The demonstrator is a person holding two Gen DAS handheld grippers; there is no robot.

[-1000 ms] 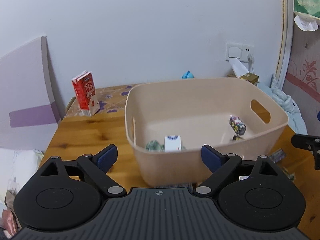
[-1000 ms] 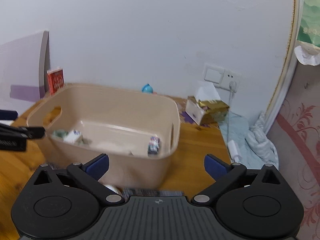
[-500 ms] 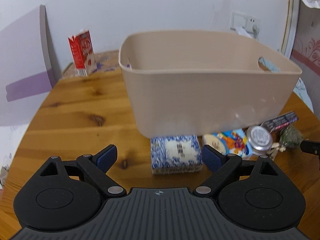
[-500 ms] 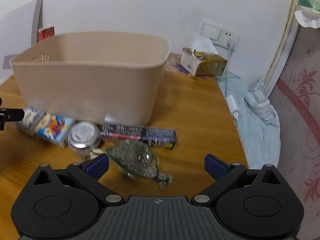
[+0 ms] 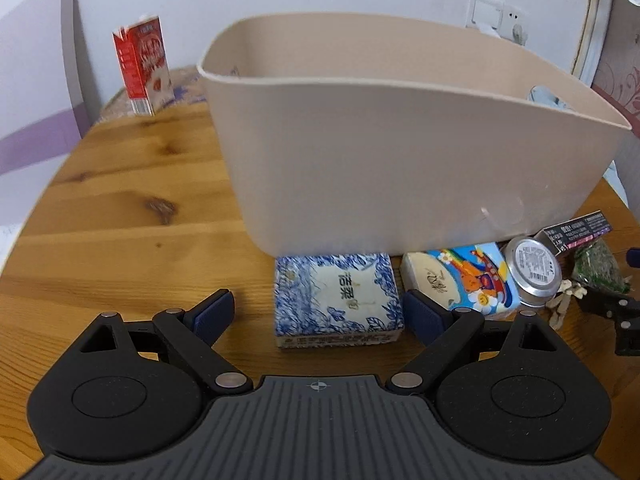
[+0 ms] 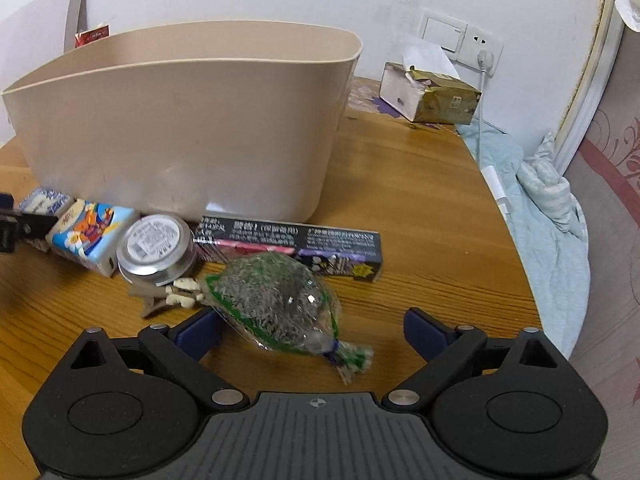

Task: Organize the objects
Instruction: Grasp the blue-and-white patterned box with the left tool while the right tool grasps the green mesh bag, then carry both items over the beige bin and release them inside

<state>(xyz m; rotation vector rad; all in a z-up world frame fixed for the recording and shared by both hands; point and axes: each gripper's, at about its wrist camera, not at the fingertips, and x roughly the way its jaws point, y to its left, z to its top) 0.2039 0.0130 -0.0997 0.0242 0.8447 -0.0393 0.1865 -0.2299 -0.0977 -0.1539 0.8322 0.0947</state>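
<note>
A beige plastic bin [image 5: 400,152] stands on the wooden table [image 5: 120,216]; it also shows in the right wrist view [image 6: 180,128]. Before it lie a blue-and-white box [image 5: 338,300], a cartoon-printed pack [image 5: 460,276], a round silver tin [image 5: 532,270], a long dark box [image 6: 292,246] and a clear bag of green bits [image 6: 276,300]. My left gripper [image 5: 320,314] is open, low over the table, its fingers on either side of the blue-and-white box. My right gripper [image 6: 312,330] is open around the bag.
A red milk carton [image 5: 142,64] stands at the back left. A gold tissue box [image 6: 428,94] sits by the wall socket [image 6: 460,40]. A small beige clip [image 6: 168,294] lies beside the tin. A blue cloth [image 6: 532,200] hangs off the table's right edge.
Both grippers have dropped from above the bin down to table height in front of it and moved closer to the objects. Both stay open.
</note>
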